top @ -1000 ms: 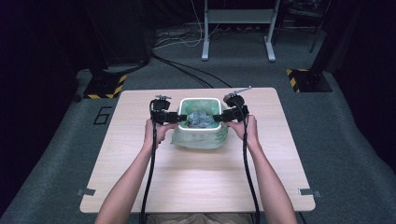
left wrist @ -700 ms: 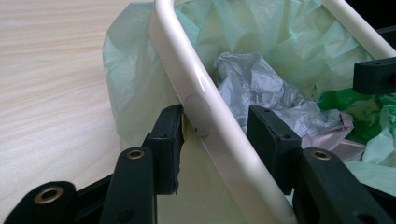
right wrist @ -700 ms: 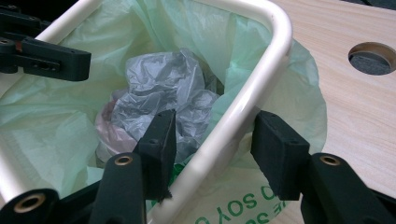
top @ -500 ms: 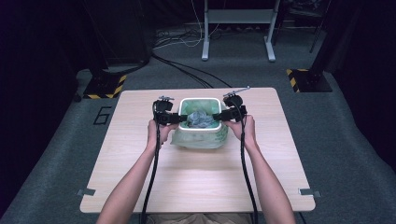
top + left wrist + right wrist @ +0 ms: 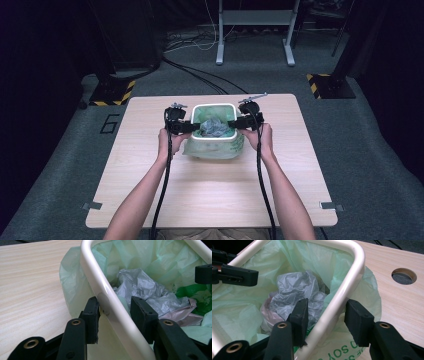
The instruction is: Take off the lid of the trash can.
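White bin (image 5: 214, 145) sits mid-desk, slightly toward the far edge, lined with a pale green bag (image 5: 235, 148) that folds out over the rim and hangs down the near and right sides. Inside lies crumpled grey plastic (image 5: 214, 127), with pinkish and bright green scraps beside it, seen in the left hand-held gripper view.

Left hand-held gripper (image 5: 186, 127) comes in at the bin's left rim; left hand (image 5: 169, 142) is behind it on the desk (image 5: 210, 200). In its own view the left hand-held gripper (image 5: 115, 315) straddles the white rim (image 5: 100, 287), one jaw outside against the bag, the other inside the bin. The outer pad touches the rim wall; the inner pad stands a little off it. Its jaws have just been closing, with rim and liner between them, not yet clamped from both sides.

Right hand-held gripper (image 5: 240, 123) meets the right rim, right hand (image 5: 262, 140) behind it. In its own view the right hand-held gripper (image 5: 328, 315) also straddles the rim (image 5: 352, 272), inner jaw over the grey plastic (image 5: 294, 290), outer jaw over the draped bag (image 5: 372, 297). The inner pad is just at the rim; a gap shows at the outer pad. Its jaws have just been closing too, part-spread around the rim.

A round hole (image 5: 404, 276) in the desk lies just right of the bin. Cables trail back along both forearms. Printed green lettering shows on the bag's near side.
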`<move>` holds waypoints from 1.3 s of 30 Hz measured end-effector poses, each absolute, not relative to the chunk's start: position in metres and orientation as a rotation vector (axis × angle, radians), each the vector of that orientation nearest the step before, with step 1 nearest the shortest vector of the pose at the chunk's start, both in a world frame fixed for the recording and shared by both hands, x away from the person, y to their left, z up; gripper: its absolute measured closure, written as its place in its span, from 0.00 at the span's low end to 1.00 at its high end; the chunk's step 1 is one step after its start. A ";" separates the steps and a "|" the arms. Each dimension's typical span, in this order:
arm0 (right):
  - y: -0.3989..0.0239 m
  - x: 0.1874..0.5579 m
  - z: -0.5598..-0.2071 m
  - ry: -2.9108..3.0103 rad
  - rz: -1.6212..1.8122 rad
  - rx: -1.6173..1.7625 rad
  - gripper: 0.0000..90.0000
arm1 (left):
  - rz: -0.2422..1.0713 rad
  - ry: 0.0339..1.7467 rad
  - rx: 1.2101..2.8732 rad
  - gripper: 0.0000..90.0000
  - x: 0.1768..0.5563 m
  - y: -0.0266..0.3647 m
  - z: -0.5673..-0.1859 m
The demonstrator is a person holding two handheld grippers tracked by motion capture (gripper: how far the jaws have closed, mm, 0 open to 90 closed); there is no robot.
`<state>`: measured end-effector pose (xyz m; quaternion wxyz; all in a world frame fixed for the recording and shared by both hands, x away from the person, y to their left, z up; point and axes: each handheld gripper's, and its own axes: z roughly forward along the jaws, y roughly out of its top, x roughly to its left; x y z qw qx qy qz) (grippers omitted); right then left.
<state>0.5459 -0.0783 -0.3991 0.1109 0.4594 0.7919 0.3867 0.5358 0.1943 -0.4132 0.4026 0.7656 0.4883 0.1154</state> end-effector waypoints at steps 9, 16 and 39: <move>-0.079 0.547 -0.400 2.333 1.148 1.366 0.60 | 0.298 1.249 1.933 0.66 0.535 0.193 -0.412; -0.080 0.548 -0.401 2.332 1.163 1.378 0.60 | 0.293 1.258 1.924 0.66 0.535 0.194 -0.410; -0.080 0.543 -0.390 2.284 1.174 1.423 0.63 | 0.298 1.267 1.921 0.67 0.534 0.194 -0.400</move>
